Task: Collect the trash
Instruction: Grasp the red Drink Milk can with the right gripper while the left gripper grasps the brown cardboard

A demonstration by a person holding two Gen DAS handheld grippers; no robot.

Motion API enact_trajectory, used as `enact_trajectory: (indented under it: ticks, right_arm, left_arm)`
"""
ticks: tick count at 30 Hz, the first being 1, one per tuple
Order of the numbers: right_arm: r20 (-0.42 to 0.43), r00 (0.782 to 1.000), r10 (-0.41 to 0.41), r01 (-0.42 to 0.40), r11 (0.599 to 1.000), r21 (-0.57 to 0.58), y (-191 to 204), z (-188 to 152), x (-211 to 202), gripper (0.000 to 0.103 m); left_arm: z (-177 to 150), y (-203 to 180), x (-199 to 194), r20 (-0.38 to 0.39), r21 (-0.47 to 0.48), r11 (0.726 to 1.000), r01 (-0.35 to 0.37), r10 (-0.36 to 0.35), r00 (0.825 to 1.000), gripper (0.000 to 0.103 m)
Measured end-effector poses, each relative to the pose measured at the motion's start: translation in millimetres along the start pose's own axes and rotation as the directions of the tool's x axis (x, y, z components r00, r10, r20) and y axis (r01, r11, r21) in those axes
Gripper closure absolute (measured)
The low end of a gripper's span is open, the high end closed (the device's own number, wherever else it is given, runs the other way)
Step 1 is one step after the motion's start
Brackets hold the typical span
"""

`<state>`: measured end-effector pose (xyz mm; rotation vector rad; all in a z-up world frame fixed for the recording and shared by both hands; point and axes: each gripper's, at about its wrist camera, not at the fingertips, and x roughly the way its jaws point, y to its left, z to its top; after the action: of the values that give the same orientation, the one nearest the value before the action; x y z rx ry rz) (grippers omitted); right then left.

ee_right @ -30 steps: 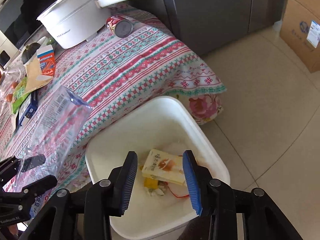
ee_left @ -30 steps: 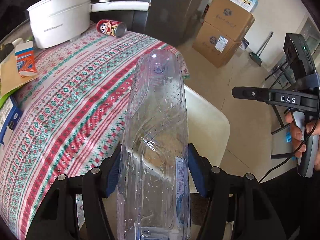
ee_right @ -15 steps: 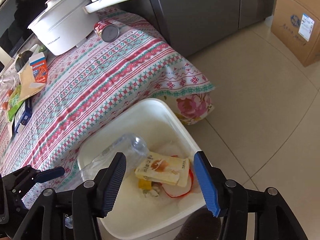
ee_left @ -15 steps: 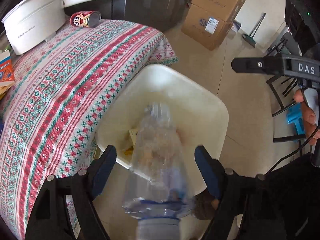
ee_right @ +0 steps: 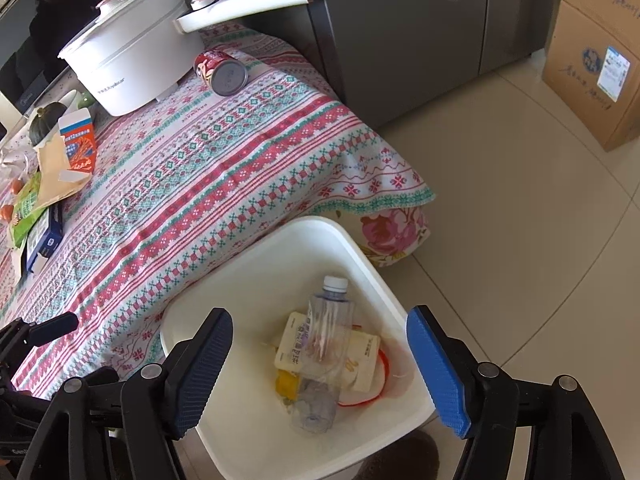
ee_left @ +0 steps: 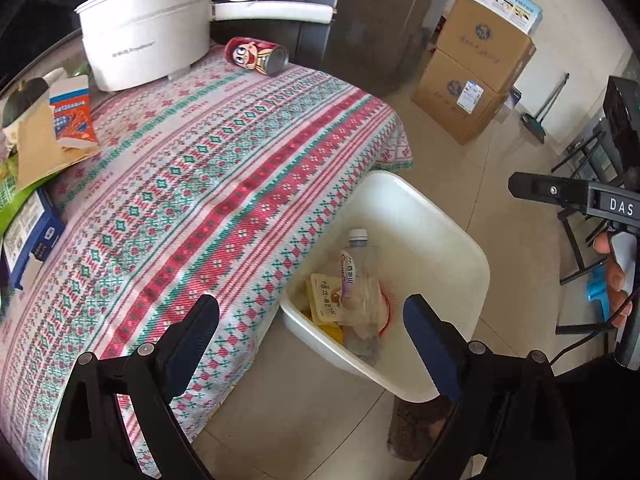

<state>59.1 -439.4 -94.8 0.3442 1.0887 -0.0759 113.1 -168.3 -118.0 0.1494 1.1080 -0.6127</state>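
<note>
With both the left gripper [ee_left: 312,332] and right gripper [ee_right: 320,360] held wide open and empty above the bin [ee_right: 256,256], the can [ee_right: 220,72] was seen lying on its side far across the table, ahead-left, nearer the left.

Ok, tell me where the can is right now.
The can lies on its side at the table's far end, just right of the white pot, under its long handle; both views show it.

The right gripper [ee_left: 600,204] body reads "DAS".
</note>
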Motion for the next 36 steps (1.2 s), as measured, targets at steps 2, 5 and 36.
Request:
enact_trajectory:
  ticks: [2,5,36]
  right_arm:
    - [0.004,1.0,-0.003,0.003,1.0,-0.005,7,4,1,0.024]
    - [0.015,1.0,0.0,0.0,1.0,-0.017,20,10,2,0.023]
    - [0.132,0.99,0.055,-0.004,0.933,-0.361,100,188,194,0.012]
  left_arm:
    - [1,14,-6,0.011,-0.036,0.999,-0.015,0.016,1.0,0.007]
    - [2,35,-17,0.032,-0.075,0.996,-0.05,0.052,0.998,0.006]
    - [96,209,43,0.109,0.361,0.817,-0.45,0.442,0.89,0.04]
